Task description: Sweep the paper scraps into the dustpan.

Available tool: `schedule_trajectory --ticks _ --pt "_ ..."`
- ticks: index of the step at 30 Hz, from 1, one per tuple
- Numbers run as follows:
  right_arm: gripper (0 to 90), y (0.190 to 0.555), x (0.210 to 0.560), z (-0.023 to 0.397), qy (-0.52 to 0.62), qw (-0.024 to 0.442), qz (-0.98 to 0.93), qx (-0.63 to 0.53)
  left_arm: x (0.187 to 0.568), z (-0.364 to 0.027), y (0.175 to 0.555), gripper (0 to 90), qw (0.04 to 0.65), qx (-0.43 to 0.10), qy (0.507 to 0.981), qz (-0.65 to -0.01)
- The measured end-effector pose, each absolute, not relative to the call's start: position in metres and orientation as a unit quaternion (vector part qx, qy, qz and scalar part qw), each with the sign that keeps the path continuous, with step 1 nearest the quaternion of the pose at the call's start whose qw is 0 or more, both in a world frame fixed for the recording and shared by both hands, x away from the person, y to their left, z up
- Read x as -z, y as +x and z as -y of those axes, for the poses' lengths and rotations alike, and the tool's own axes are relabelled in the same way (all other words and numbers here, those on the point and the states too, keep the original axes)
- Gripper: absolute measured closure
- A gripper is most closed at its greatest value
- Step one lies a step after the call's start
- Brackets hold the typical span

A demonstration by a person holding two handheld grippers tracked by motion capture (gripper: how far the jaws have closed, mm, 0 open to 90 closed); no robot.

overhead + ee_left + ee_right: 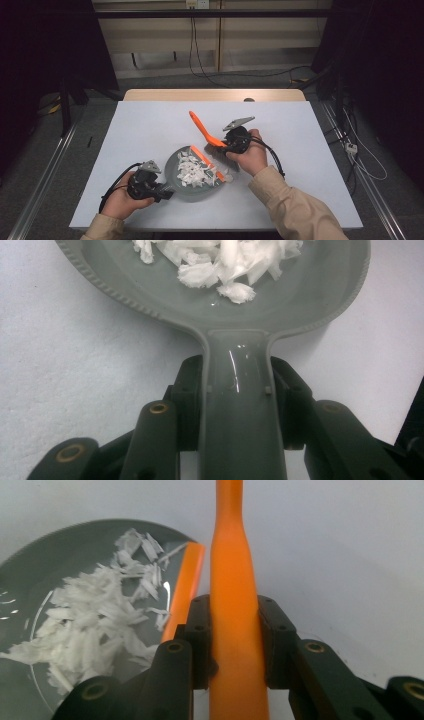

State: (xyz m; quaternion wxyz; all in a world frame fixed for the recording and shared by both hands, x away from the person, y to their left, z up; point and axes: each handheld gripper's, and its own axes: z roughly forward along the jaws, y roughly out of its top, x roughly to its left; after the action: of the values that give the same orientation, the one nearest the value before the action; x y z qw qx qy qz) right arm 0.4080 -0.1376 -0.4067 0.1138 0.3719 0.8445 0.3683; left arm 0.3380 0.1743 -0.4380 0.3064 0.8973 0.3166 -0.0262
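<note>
A grey dustpan [184, 192] lies on the table near the front, with a heap of white paper scraps [195, 171] in it and an orange strip [205, 159] along its lip. My left gripper [167, 192] is shut on the dustpan's handle [242, 405], and the scraps [225, 260] lie just beyond in the pan [310, 295]. My right gripper [223, 145] is shut on the orange brush [202, 127], whose handle [234, 570] runs up between the jaws. The brush head rests at the pan's right edge, beside the orange strip [185, 585] and the scraps [95, 620].
The pale table cover [145, 125] spreads out on all sides of the pan. A wooden table edge [215, 95] runs along the back. Cables trail over the floor behind and to the right.
</note>
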Motion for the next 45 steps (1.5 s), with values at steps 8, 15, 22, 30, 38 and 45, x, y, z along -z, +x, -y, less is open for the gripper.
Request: schedule_trajectory --ticks 8,15,22,30,38,45 --pt "71.4 0.418 0.4 0.148 0.366 0.169 -0.825 -0.395 0.439 -0.174 0.337 61.1 0.311 0.025 0.896 -0.318" --pt "71.4 0.424 0.419 0.153 0.352 0.228 -0.835 -0.355 0.439 -0.17 0.336 58.6 0.309 0.017 0.898 -0.314" --pt "71.3 0.406 0.424 0.136 0.336 0.212 -0.844 -0.359 0.438 -0.169 0.336 62.3 0.305 0.014 0.897 -0.32" --pt "71.4 0.382 0.419 0.116 0.329 0.153 -0.827 -0.429 0.438 -0.169 0.336 62.2 0.299 0.011 0.902 -0.313" --pt "71.4 0.384 0.405 0.133 0.346 0.172 -0.803 -0.454 0.438 -0.168 0.336 62.3 0.299 0.01 0.902 -0.31" --pt "71.4 0.389 0.406 0.147 0.361 0.191 -0.794 -0.451 0.437 -0.169 0.333 62.6 0.295 0.021 0.908 -0.297"
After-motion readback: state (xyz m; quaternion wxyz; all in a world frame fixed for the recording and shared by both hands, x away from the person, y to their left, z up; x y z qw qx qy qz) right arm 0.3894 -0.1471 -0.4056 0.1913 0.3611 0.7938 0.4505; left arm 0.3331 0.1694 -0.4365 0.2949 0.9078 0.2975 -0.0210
